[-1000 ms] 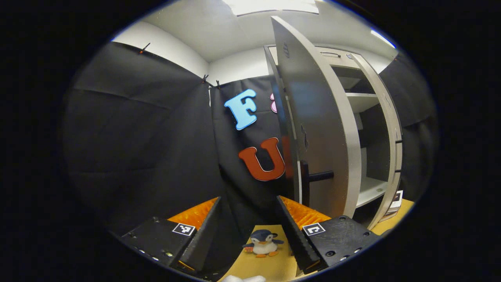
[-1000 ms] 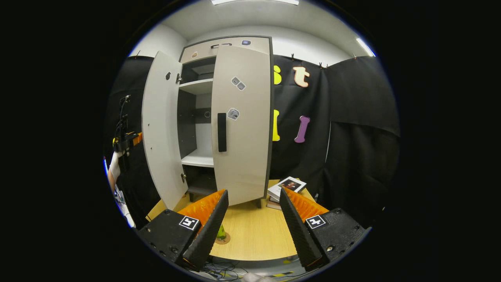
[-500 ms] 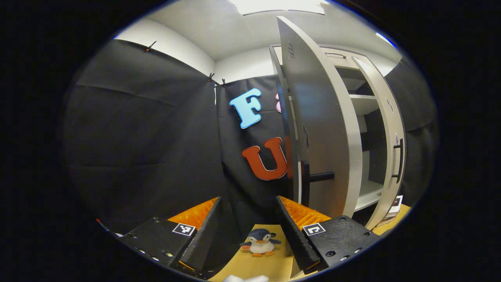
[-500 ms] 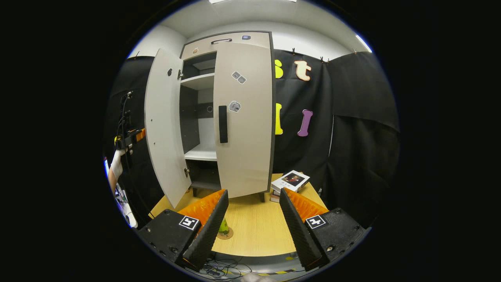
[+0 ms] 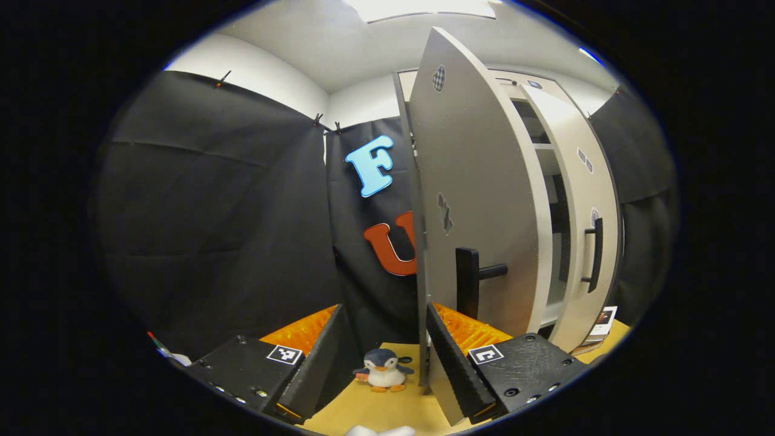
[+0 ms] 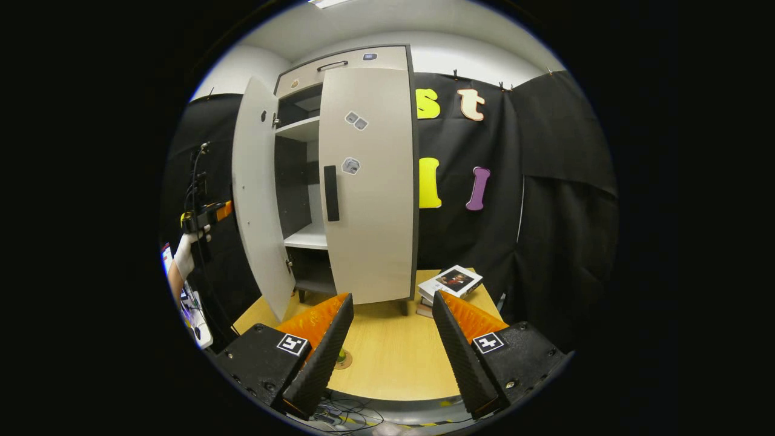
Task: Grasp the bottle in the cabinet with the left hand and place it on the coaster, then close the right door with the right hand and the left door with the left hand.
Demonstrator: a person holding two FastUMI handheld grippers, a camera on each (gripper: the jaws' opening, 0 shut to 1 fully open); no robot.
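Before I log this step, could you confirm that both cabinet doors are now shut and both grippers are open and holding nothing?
Not quite. Only the right door is shut; the right gripper view shows the left door ajar, with a shelf visible in the gap. The left gripper and right gripper are indeed open and holding nothing.

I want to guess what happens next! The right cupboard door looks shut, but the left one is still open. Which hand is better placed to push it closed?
The left one, probably. The left gripper, open and empty, sits right beside the open left door, near its handle. The right gripper is farther back, above the table.
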